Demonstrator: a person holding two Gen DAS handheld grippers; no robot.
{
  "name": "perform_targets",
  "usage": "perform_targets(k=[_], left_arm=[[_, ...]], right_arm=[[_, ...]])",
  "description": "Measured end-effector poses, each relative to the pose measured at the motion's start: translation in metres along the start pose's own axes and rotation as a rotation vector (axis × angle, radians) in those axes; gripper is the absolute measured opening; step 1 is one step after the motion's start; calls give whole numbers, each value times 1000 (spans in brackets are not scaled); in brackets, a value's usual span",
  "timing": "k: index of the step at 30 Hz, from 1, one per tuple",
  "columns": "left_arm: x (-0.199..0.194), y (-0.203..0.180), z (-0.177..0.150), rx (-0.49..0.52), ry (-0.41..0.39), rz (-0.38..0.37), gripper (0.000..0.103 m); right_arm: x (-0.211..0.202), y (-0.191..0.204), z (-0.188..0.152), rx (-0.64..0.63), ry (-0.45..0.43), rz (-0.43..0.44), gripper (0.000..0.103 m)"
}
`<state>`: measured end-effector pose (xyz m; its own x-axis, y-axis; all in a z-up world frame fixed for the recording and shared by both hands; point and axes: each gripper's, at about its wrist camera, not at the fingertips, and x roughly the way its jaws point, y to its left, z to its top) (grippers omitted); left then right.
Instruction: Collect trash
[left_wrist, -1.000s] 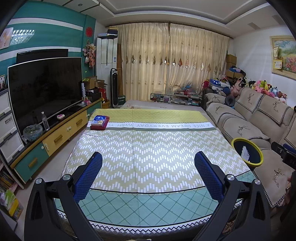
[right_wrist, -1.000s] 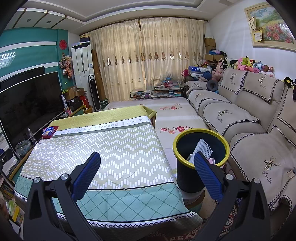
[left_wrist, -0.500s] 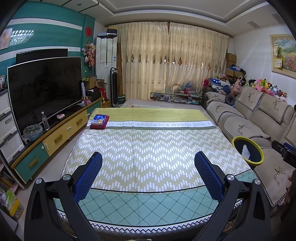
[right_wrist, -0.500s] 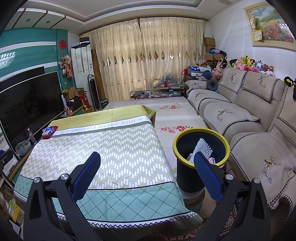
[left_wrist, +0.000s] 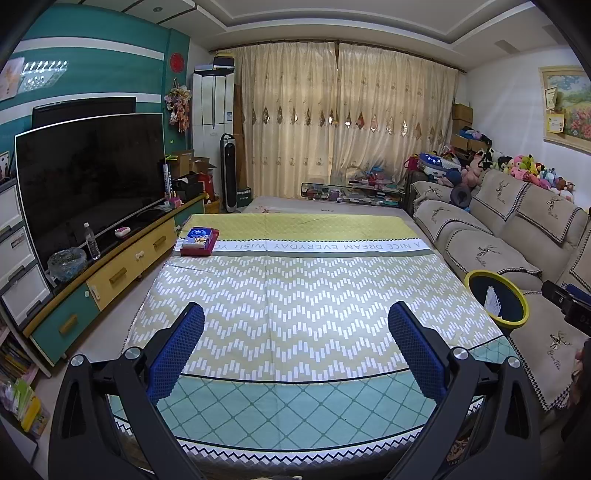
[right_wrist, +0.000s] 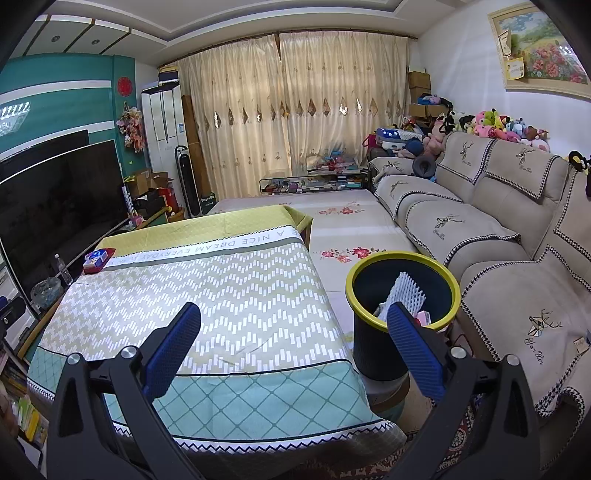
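**Both tongs idle above the cleared cloth; trash sits in the bin**

Against the frames from a second ago, almost nothing is seen to have changed: both views are held nearly fixed and no item has been moved. This is read as a pause at or near the end of collection, not a step in progress.

The left tongs are held wide apart with nothing between the blue, ribbed rubber pads. The right tongs are likewise spread and empty.

The black cylindrical plastic bin with a yellow rim is stood on the floor between the surface and the beige fabric sofa, just beside the surface's corner. A piece of white foam netting, soft and lattice-textured, is seen leaning upright inside it, with other scraps beneath that cannot be made out.

The surface is covered by a smooth, glossy chevron-printed tablecloth in green and white, lying flat. Only a flat red-and-blue tissue pack is left at its far corner; whether it counts as trash cannot be judged.
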<state>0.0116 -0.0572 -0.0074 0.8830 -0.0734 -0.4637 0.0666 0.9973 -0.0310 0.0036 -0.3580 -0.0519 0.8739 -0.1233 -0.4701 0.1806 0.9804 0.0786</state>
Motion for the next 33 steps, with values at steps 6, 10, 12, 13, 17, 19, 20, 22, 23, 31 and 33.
perform_targets(k=[6, 10, 12, 13, 17, 19, 20, 22, 23, 31, 33], left_arm=[[2, 3, -1, -8, 12, -10, 98], [4, 4, -2, -15, 19, -12, 98], [5, 3, -3, -12, 22, -11, 98], [6, 4, -3, -11, 24, -11, 98], [9, 4, -3, -13, 33, -7, 98], [12, 5, -3, -21, 40, -5, 98], [12, 6, -3, -25, 39, -8, 98], [14, 6, -3, -23, 35, -12, 98], [15, 6, -4, -18, 28, -8, 98], [69, 22, 12, -45, 121, -14, 98], [93, 28, 18, -42, 142, 14, 98]], right_arm=[[1, 0, 0, 0, 3, 1, 96], [2, 0, -2, -1, 8, 3, 96], [2, 0, -2, -2, 9, 3, 96], [2, 1, -3, -2, 11, 3, 96], [3, 1, -3, -1, 13, 3, 96], [3, 1, -3, -1, 14, 3, 96], [4, 1, -3, -2, 15, 4, 96], [5, 0, -3, -2, 18, 6, 96], [5, 0, -3, -1, 20, 7, 96], [34, 12, 15, -16, 51, 97, 96], [59, 20, 25, -22, 89, 133, 96]])
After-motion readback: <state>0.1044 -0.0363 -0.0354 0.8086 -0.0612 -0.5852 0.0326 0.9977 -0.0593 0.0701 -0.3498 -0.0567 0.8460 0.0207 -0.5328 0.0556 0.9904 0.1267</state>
